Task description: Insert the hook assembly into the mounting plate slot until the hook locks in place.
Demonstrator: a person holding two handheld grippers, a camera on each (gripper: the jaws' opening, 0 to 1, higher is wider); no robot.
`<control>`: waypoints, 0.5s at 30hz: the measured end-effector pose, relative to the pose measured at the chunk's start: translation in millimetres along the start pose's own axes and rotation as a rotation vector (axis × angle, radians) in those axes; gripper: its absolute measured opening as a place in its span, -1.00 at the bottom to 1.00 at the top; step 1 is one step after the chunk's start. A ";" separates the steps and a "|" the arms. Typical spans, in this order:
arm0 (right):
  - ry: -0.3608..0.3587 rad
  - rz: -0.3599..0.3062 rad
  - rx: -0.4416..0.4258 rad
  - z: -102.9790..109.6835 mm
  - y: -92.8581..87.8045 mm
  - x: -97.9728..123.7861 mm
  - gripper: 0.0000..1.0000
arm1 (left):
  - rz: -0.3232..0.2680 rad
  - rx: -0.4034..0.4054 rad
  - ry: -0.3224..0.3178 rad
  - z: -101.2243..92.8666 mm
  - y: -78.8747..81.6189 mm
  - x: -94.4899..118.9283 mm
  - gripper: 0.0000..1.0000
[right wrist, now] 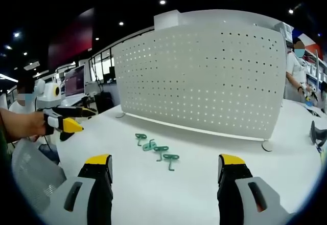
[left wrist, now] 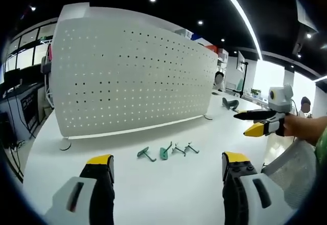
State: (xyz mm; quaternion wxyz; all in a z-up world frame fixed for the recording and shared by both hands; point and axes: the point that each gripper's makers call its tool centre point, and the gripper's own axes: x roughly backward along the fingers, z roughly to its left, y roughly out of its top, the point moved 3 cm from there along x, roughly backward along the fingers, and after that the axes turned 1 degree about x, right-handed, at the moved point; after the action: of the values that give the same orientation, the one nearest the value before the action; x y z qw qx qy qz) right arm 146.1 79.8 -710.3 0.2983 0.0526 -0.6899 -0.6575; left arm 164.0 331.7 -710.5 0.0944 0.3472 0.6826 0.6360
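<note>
A white perforated mounting plate (left wrist: 127,76) stands upright on the white table (left wrist: 153,189); the right gripper view has the same plate (right wrist: 204,76). Several green hooks lie in a row in front of it (left wrist: 166,152), (right wrist: 156,148). My left gripper (left wrist: 168,166) is open, its yellow-tipped jaws wide apart and empty, well short of the hooks. My right gripper (right wrist: 163,166) is also open and empty, near the hooks. The right gripper (left wrist: 258,122) also enters the left gripper view from the right, held by a hand. The left gripper (right wrist: 69,118) appears at the left of the right gripper view.
A dark object (left wrist: 230,103) lies on the table past the plate's right end. Desks with monitors (right wrist: 76,82) stand behind. A person (right wrist: 296,71) stands at the far right. A mesh chair back (right wrist: 33,176) is close by.
</note>
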 end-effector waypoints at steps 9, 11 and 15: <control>-0.010 -0.004 -0.008 -2.6 0.0 1.8 0.72 | 0.022 -0.042 -0.018 3.4 3.9 -11.5 0.76; -0.012 -0.004 -0.011 -3.1 -0.3 2.0 0.72 | 0.026 -0.051 -0.024 5.0 4.3 -14.6 0.74; -0.016 -0.001 -0.012 -4.2 -0.8 2.2 0.72 | 0.043 -0.065 -0.028 9.5 1.7 -21.8 0.72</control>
State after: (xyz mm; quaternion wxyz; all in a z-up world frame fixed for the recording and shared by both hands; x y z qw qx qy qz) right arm 146.0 75.0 -710.5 0.2926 0.0460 -0.6883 -0.6622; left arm 186.1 326.3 -717.3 0.1012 0.3674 0.6527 0.6548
